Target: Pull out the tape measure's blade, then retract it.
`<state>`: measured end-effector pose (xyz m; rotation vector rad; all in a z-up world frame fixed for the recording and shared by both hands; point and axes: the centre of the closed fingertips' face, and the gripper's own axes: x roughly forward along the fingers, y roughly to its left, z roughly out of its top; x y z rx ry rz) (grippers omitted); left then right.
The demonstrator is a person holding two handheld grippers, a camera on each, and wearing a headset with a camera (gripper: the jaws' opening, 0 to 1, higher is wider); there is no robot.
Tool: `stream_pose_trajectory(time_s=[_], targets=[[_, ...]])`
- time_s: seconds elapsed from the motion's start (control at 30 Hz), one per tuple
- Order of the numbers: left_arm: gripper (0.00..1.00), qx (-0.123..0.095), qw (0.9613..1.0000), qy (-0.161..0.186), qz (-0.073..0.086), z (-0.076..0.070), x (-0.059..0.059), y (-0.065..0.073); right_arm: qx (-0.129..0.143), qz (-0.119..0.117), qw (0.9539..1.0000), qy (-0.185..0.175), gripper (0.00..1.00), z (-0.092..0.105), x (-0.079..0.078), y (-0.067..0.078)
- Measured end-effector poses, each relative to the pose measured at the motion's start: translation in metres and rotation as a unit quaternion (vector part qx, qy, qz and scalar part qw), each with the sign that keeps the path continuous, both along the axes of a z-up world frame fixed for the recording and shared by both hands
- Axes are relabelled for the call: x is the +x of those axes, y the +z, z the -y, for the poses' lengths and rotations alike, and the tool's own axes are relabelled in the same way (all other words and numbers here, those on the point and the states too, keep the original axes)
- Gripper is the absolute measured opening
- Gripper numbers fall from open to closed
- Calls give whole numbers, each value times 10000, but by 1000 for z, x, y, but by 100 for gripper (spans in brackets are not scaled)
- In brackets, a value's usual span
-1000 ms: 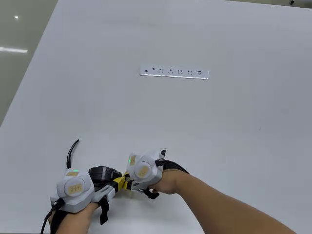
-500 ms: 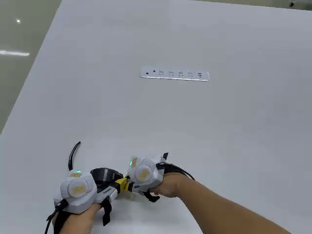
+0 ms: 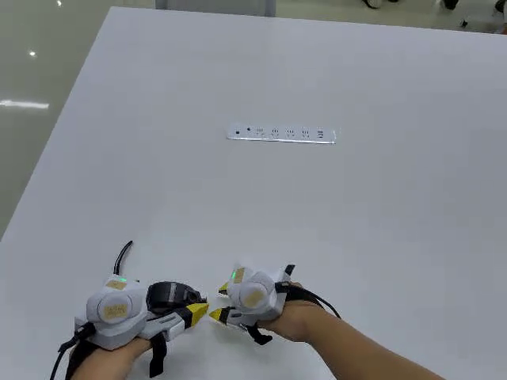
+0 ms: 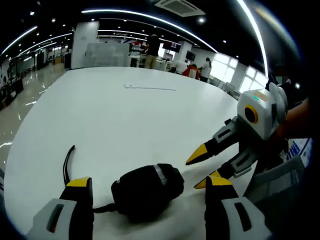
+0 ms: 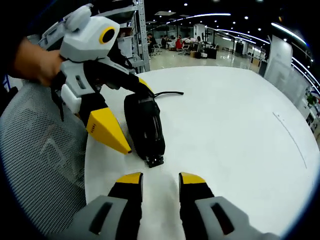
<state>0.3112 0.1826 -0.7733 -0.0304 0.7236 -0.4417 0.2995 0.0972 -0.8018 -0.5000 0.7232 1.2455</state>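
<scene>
A black tape measure [image 3: 169, 294] lies on the white table [image 3: 317, 206] near its front edge, with its wrist strap [image 3: 120, 256] trailing to the left. My left gripper [image 3: 188, 305] is open, and its yellow-tipped fingers [image 4: 80, 183] flank the tape measure [image 4: 147, 191] without closing on it. My right gripper [image 3: 219, 302] stands just right of the case, open, with nothing between its fingertips [image 5: 131, 178]. In the right gripper view the blade's hook end [image 5: 155, 161] sits flush at the case's mouth, a short way ahead of my right gripper [image 5: 161, 178]. No blade is drawn out.
A white power strip [image 3: 282, 134] lies flat mid-table, far beyond both grippers. The table's left edge [image 3: 47, 150] drops to a glossy floor. A grey mesh chair back [image 5: 40, 165] stands close behind the left gripper's hand.
My right gripper has drawn back to the right, off the tape measure's front, and its fingers have parted. The left gripper stays beside the case. The head camera has tilted.
</scene>
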Motion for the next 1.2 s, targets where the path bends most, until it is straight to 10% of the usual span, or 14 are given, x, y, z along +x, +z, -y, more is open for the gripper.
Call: stream_pose_trajectory(time_s=[0.37, 0.97, 1.2], targets=[[100, -331, 9987, 196, 337, -41, -2, 17, 317, 400, 9975, -496, 37, 60, -3, 36], [100, -251, 9933, -910, 659, -37, -36, 39, 678, 562, 9851, -1475, 59, 172, -30, 61], [100, -274, 9937, -815, 719, -50, -36, 43, 811, 519, 9765, -1926, 78, 208, -34, 67]])
